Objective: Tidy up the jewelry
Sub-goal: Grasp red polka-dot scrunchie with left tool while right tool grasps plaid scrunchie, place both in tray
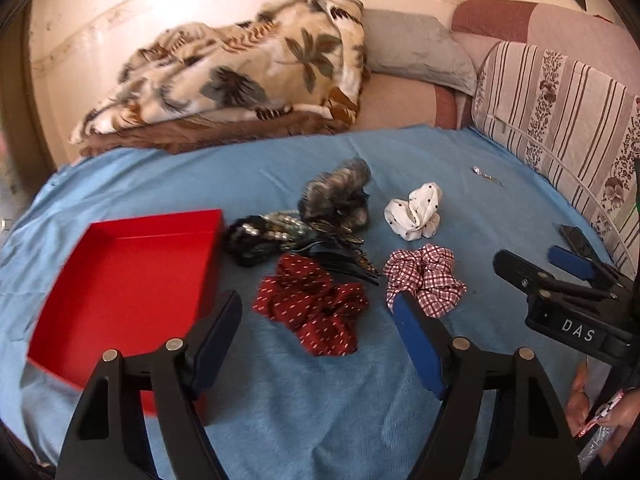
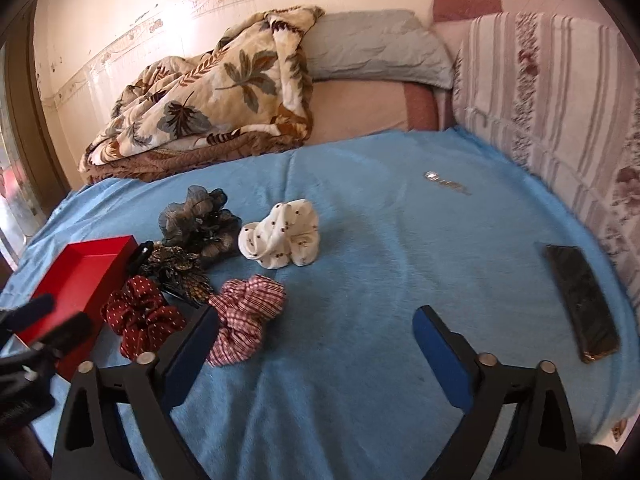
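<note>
- Left gripper: jaws apart, nothing between the pads, tilted down over the blue bedcover.
- Straight ahead of that gap, just beyond the fingertips: dark red dotted scrunchie, lying flat, its long axis running roughly across the gap, from pad to pad.
- Just past the right-hand fingertip: red-and-white check scrunchie, partly hidden behind that tip.
- Just outside the left-hand finger: open red box, empty, near wall close beside the finger.
- Farther out ahead: tangled pile of dark clips and beaded pieces, grey ruffled scrunchie, white dotted scrunchie; far off, small silver piece.
- Right gripper: jaws apart and empty, only bare bedcover in the gap; check scrunchie touching or just beside the left-hand fingertip, the dark red one beyond it, outside the gap.
- Off to the outside of the right-hand finger, well apart: black phone.
- Judgement: left gripper the nearer and better lined up for the dark red scrunchie; box right beside it, so a short carry sideways; right gripper better placed for the check one.
</note>
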